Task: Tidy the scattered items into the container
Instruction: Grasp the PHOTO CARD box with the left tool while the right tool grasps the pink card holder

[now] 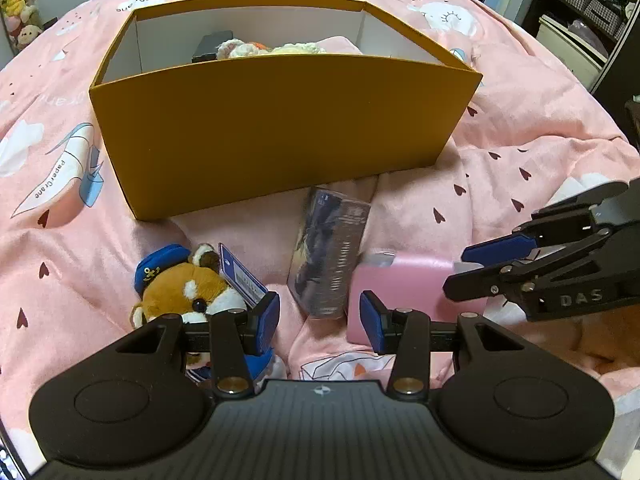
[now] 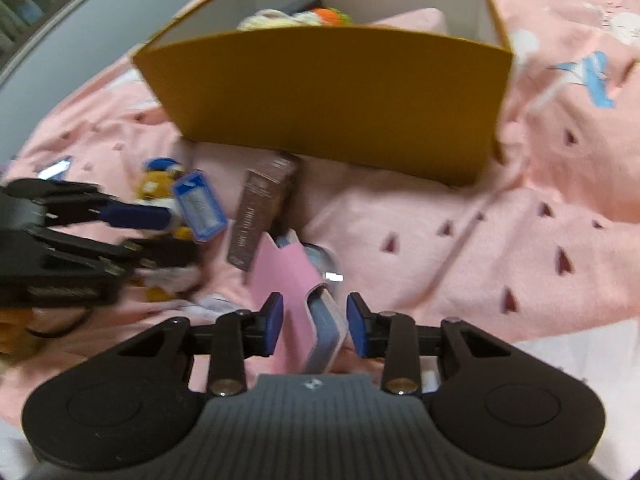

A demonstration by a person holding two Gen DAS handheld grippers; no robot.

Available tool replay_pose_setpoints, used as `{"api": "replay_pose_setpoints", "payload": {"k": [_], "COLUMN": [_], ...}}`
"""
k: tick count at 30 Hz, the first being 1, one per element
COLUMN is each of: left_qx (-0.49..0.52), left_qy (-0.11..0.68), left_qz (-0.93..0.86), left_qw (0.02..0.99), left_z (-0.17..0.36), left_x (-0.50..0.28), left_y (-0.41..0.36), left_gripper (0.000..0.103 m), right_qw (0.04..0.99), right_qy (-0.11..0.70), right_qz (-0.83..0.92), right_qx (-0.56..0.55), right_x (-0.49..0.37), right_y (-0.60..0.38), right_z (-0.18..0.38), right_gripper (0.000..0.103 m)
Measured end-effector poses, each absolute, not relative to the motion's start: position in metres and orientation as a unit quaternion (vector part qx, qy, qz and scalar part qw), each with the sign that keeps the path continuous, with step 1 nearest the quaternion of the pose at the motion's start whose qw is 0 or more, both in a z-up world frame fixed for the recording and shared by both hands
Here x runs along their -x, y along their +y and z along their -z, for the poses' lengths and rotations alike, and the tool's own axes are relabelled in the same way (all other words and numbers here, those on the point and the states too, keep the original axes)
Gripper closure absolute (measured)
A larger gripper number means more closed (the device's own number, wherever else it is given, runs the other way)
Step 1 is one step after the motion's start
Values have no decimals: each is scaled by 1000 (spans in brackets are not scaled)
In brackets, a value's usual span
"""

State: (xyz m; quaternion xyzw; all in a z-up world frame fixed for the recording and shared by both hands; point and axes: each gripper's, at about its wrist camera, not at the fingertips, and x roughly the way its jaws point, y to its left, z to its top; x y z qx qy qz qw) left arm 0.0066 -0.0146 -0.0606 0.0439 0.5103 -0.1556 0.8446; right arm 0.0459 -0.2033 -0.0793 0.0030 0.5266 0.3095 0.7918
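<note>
- Landmark: an open-topped rectangular box (image 1: 280,120) of smooth mustard-yellow card with a white inner lining stands on a soft pink quilt (image 1: 520,128) printed with small dark hearts, clouds and paper cranes.
- Inside the box: a flat black slab (image 1: 212,46) lies at the rear left; cream knitted or fluffy pieces (image 1: 256,49) with an orange patch lie beside it; a fold of pink cloth sits to their right.
- Just in front of the box's near wall: a tall rectangular packet (image 1: 328,252) in glossy clear wrap, dark-printed, lies lengthwise, one end almost touching the wall.
- In front of the box, left of the packet: a plush animal (image 1: 188,288), brown and white, with a blue cap and a stiff blue tag (image 1: 242,276).
- In front of the box, right of the packet: a flat pink case (image 2: 288,280) with rounded corners, matte, lying near the packet.
- Left gripper (image 1: 320,320): black frame, blue pads, jaws about half spread, nothing between them; it hovers in front of the box, between plush and pink case.
- Right gripper (image 2: 314,320): jaws narrow, set either side of the pink case's near edge; small gaps show at both pads, so no firm grip is visible. This view is blurred.
</note>
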Motion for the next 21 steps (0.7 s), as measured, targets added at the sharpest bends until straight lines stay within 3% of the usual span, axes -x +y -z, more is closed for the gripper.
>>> {"api": "replay_pose_setpoints", "payload": {"k": [11, 15, 21], "left_qx": [-38, -42, -61], "left_qy": [518, 519, 503], "left_qz": [151, 151, 160], "left_qw": [841, 841, 847], "left_z": [66, 67, 65], "left_x": [-5, -5, -6], "left_y": [-8, -8, -11], "left_gripper": [52, 52, 52], "right_qw": [755, 753, 765], "right_qy": [552, 552, 532], "right_qz": [-352, -356, -359], "right_qx": [42, 38, 52], "right_x": [-58, -57, -45], "right_y": [-161, -159, -165], "right_z": [105, 107, 91], "right_gripper": [64, 76, 79]}}
